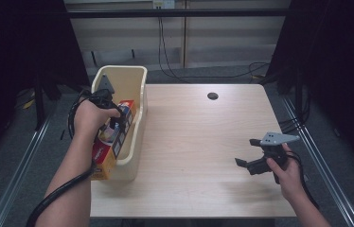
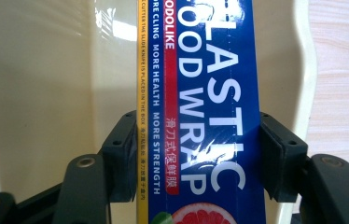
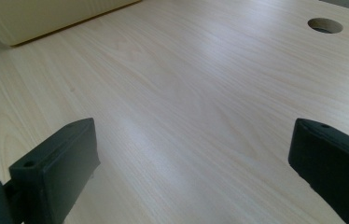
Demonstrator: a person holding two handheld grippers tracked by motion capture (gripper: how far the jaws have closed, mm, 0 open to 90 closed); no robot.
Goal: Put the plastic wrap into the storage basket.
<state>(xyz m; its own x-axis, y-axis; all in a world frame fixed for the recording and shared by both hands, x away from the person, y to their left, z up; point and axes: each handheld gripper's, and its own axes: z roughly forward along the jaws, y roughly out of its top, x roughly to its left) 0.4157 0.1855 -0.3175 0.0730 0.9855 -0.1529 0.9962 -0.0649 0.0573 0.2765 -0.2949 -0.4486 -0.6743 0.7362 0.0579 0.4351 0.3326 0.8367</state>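
Left tool (image 2: pixel 191 158) clenched on the plastic wrap box (image 2: pixel 200 93), inside the cream bin (image 1: pixel 132 80).
Its own view shows the box label between the jaws; right tool (image 1: pixel 251 153), released, hovers above bare desk (image 3: pixel 186 93).

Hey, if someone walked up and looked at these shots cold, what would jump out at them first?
Most likely the blue plastic wrap box, clamped between the jaws of the left gripper and slanting in the cream bin at the table's left edge. After that, the right gripper, jaws open and empty, held over bare wood at the near right. A small round hole marks the far side of the table.
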